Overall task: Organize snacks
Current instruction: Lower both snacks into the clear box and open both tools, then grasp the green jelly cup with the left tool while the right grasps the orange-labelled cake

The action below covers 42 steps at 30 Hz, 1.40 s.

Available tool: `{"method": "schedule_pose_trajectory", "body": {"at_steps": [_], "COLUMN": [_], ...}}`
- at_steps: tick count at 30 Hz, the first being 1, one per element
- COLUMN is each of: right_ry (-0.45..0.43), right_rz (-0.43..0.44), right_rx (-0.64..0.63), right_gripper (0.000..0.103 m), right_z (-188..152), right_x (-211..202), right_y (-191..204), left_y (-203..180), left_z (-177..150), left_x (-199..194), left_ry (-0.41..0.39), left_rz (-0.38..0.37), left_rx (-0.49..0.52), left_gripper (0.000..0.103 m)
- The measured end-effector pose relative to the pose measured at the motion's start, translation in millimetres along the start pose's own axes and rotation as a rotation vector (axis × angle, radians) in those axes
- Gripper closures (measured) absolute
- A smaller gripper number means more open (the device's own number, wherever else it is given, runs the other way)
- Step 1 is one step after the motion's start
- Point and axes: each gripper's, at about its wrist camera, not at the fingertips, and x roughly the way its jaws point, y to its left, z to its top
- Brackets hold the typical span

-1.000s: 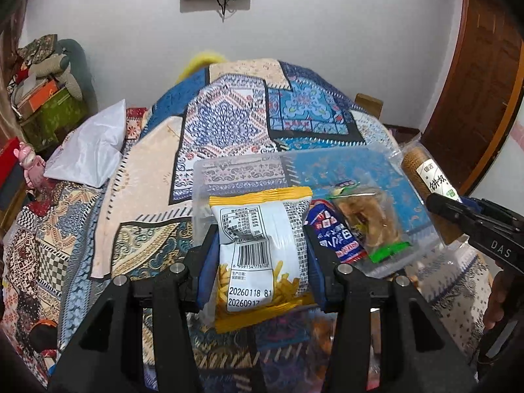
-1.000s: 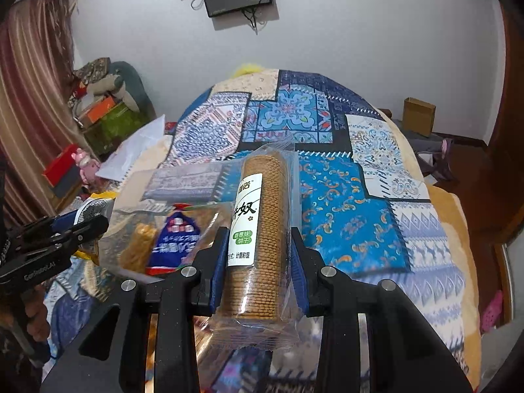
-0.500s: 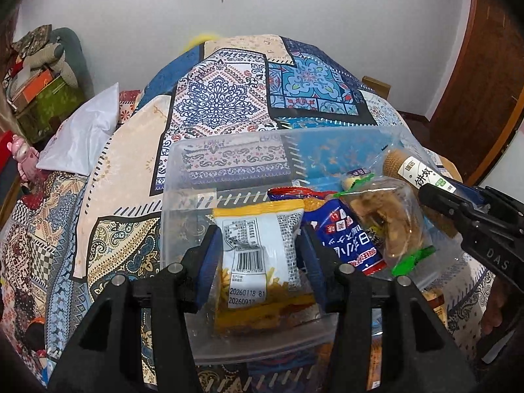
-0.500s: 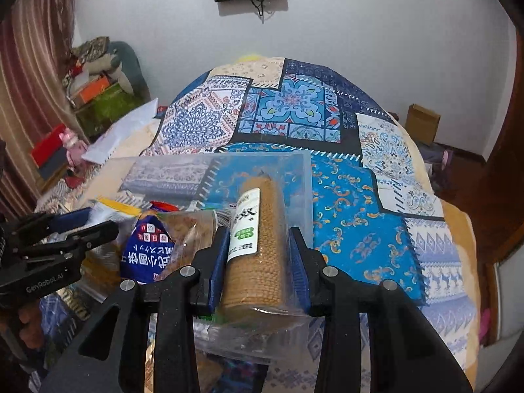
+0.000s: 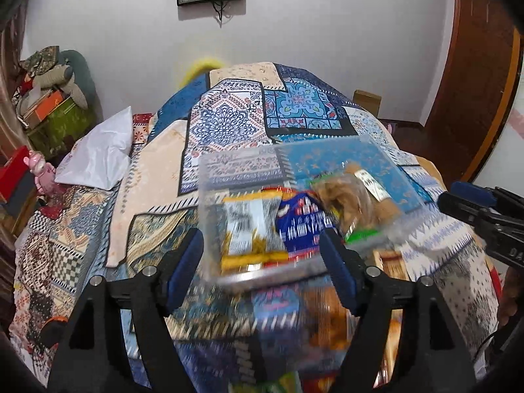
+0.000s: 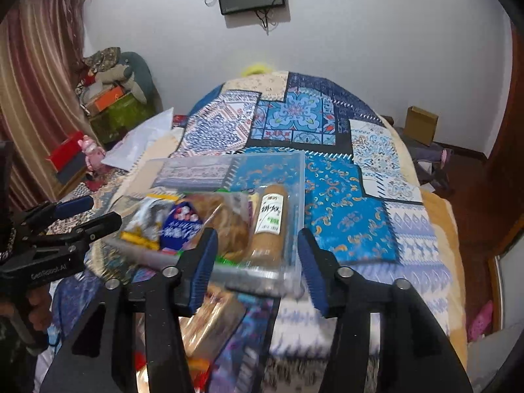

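A clear plastic bin (image 5: 386,160) (image 6: 281,163) sits on the patterned bedspread. In it lie a yellow-and-white snack bag (image 5: 250,229) (image 6: 145,219), a blue packet (image 5: 303,224) (image 6: 183,226), a clear bag of brown snacks (image 5: 344,193) (image 6: 226,219) and a brown biscuit roll (image 5: 373,190) (image 6: 268,226). My left gripper (image 5: 262,262) is open and empty just short of the bin's near wall. My right gripper (image 6: 257,262) is open and empty, its jaws apart either side of the biscuit roll's near end.
More snack packets lie blurred on the bed below the grippers (image 5: 294,321) (image 6: 209,317). A white pillow (image 5: 98,154) lies at the left. Boxes and soft toys (image 6: 111,95) are stacked by the left wall. A cardboard box (image 6: 422,124) stands on the floor at the right.
Both grippers opened and pulled back. The yellow snack bag and the biscuit roll were let go and now lie in the bin.
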Motion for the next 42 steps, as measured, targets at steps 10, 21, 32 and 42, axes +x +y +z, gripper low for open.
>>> {"method": "schedule_pose_trajectory", "body": {"at_steps": [10,21,32,42], "right_ry": [0.017,0.1,0.16,0.22], "right_rz": [0.049,0.088,0.089,0.113], "right_rx": [0.001,0.01,0.01,0.037], "right_gripper": [0.043,0.043,0.043,0.043], "right_z": [-45.4,-87.4,-104.3,-109.6], "right_x": [-48.9,-43.9,-24.9,3.2], "right_y": [29.3,54.8,67.9,75.6], "left_y": [6.9,-1.3,-12.0,-14.5], "left_z": [-57.3,-124.3,-157.8,-168.6], "left_x": [-48.5,-66.6,-47.0,-31.3], "left_ry": [0.024,0.09,0.157,0.182], "left_rz": [0.002,-0.038,-0.098,-0.136], "left_rx": [-0.019,-0.023,-0.043,-0.078], "left_gripper": [0.024,0.024,0.024,0.045]}}
